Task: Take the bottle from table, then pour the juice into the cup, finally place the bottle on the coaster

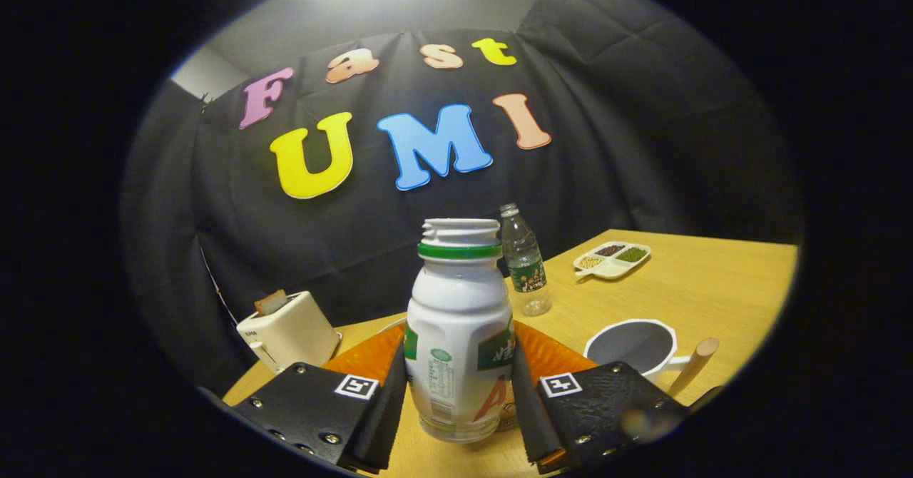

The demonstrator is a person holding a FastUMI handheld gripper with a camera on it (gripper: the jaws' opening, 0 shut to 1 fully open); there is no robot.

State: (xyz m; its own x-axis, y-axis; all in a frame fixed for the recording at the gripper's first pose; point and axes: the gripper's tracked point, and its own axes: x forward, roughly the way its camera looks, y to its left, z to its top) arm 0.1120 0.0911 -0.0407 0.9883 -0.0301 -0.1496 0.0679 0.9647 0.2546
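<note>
A white plastic bottle (458, 335) with a green neck ring and no cap stands upright between my fingers. My gripper (458, 367) is shut on it, one finger (391, 399) pressing on its left side and the other on its right. Its base is close to the wooden table (713, 285); I cannot tell whether it touches. A white cup (631, 346) with a wooden handle (695, 367) sits to the right, just beyond the right finger. An orange ribbed coaster (364, 360) lies right behind the bottle, partly hidden by it.
A clear water bottle (524, 264) stands beyond the white bottle. A cream toaster (289, 332) with a slice of bread sits at the left near the table's edge. A white divided dish (612, 258) of beans lies far right at the back.
</note>
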